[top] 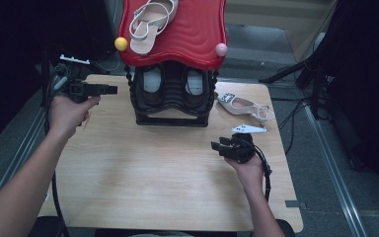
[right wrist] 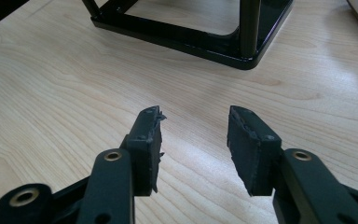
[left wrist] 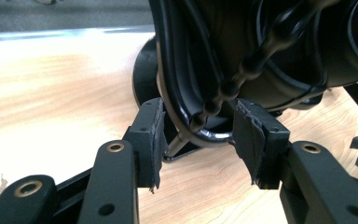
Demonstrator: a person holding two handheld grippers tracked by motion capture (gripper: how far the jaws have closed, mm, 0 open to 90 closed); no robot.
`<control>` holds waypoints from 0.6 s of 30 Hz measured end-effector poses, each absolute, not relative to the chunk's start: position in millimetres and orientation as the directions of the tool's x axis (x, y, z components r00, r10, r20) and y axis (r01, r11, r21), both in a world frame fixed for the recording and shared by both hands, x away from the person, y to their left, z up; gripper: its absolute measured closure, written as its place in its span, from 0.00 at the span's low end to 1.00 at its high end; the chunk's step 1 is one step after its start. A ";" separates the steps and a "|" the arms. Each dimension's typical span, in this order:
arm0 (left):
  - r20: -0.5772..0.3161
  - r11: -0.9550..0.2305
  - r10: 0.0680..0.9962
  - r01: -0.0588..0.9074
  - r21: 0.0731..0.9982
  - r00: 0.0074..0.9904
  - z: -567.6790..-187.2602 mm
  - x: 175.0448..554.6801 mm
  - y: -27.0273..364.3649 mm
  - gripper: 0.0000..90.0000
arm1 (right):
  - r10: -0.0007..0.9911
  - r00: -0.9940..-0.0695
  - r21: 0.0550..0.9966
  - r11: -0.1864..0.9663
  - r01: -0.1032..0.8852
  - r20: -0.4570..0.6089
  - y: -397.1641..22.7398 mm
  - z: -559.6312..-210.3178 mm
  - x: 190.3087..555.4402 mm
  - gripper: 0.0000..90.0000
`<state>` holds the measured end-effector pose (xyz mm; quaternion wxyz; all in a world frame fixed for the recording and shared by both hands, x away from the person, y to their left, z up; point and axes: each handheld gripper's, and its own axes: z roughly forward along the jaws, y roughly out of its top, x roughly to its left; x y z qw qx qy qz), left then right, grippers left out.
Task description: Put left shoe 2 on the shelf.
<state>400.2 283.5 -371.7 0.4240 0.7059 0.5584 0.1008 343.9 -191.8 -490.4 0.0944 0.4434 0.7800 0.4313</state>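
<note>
Black beaded cord (left wrist: 235,79) on the shoe rack (top: 172,94) hangs right between my left tongs (left wrist: 198,140), spread wide and not pinching yet; it runs top to bottom past the rack's left corner. Right tongs (right wrist: 193,140) are spread too, parked over bare bench (top: 143,182), further from the rack

You see a black shoe rack (top: 172,98) standing upright at the far middle of the wooden table, its red wavy top shelf (top: 197,34) carrying one white strappy sandal (top: 150,22); a black beaded cord (left wrist: 242,70) hangs down its side.
</note>
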 end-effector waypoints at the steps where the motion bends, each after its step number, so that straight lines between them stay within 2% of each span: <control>1: -0.322 -0.023 0.877 0.700 0.714 0.356 -375.2 399.1 283.1 0.60 | 0.773 -0.588 0.757 0.233 0.611 0.237 -192.0 -490.3 344.0 0.63; 2: -0.302 -0.038 0.884 0.699 0.714 0.357 -379.4 398.0 282.6 0.59 | 0.773 -0.588 0.758 0.231 0.610 0.237 -192.3 -490.1 344.0 0.63; 11: -0.336 -0.021 0.873 0.715 0.698 0.353 -407.8 392.0 282.7 0.59 | 0.778 -0.578 0.752 0.222 0.621 0.247 -194.2 -490.4 346.3 0.68; 18: -0.327 -0.039 0.872 0.718 0.695 0.364 -426.6 382.6 280.3 0.59 | 0.784 -0.568 0.743 0.220 0.632 0.251 -196.5 -491.8 349.0 0.74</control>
